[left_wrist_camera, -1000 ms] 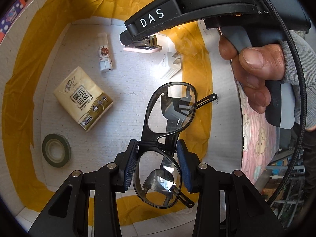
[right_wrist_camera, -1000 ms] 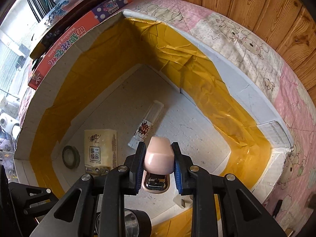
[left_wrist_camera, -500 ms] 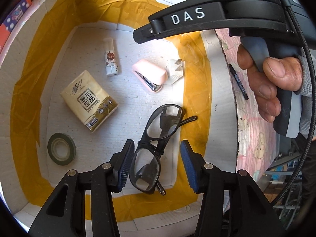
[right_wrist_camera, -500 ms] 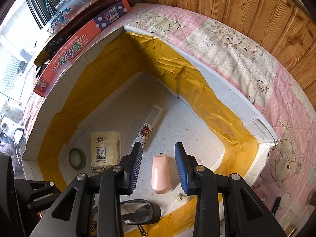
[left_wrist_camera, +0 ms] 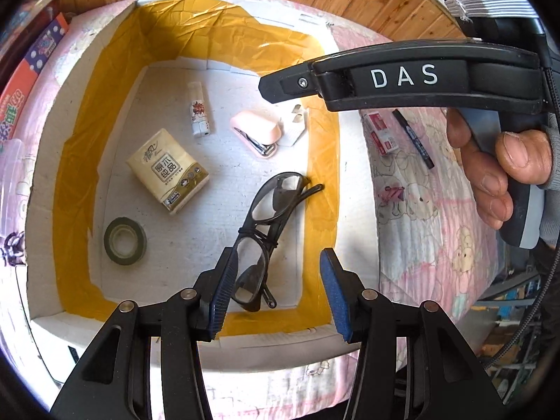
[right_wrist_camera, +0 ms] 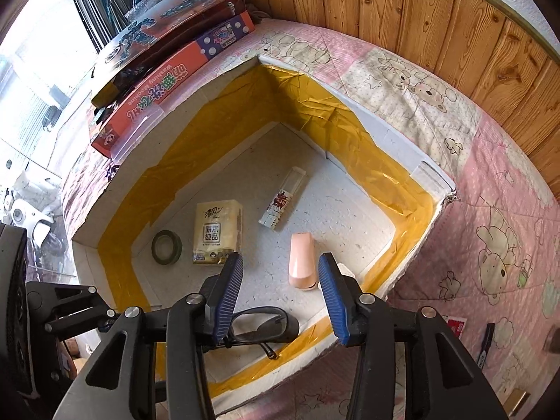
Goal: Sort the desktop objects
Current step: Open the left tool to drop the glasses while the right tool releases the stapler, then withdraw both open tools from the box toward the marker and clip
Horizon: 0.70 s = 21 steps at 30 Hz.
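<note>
Both hand-held grippers, left (left_wrist_camera: 276, 294) and right (right_wrist_camera: 280, 294), pulled back wide open and empty, glasses (left_wrist_camera: 266, 231) and stapler (right_wrist_camera: 302, 260) dropped in box (right_wrist_camera: 395, 140) ahead; marker (left_wrist_camera: 413, 138) probably next.

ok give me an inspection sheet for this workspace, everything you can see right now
surface: pink cartoon-print cloth under a white foam box lined with yellow tape.
job's things: in the box lie glasses, pink stapler, tissue pack, tape roll, small tube, white plug.
clutter: staples box and marker on the cloth outside the box.
grippers: left tool open, empty; right tool open, empty.
cables: black cable trailing from the right tool.
surroundings: wood-panel wall; stacked boxes.
</note>
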### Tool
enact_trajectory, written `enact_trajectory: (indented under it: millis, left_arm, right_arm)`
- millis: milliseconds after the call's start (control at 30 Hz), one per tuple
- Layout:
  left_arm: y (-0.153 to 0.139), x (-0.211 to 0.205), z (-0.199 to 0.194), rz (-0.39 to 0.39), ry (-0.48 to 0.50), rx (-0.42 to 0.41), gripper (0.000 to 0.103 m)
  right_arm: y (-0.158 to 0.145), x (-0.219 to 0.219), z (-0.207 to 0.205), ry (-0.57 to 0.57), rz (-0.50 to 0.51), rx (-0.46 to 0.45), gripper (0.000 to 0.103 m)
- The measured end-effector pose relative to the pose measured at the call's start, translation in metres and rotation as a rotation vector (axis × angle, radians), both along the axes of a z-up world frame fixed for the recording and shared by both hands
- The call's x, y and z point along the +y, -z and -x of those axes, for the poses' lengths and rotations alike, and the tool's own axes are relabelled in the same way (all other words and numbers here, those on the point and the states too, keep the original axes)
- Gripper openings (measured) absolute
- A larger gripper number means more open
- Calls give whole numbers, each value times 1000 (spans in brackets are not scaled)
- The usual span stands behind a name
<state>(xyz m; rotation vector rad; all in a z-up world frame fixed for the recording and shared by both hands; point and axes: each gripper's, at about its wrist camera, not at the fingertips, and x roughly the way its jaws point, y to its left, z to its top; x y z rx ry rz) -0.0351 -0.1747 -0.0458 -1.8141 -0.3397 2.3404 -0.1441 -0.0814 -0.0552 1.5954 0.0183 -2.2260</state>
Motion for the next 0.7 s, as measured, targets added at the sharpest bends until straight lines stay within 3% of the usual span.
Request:
enact_trajectory:
  millis: [300,467,700]
  left_arm:
    - [-20,13,-15,61,-1,54,51]
    - [-39,20,-29,148,-21,123,51]
    - [-57,30,-42,198,-28,188,51]
  right_arm:
    - [-30,5,-32,-1,44,76,54]
    - [-40,13,-49,11,64,127,55]
    - [-56,28,-82,52,111,262,55]
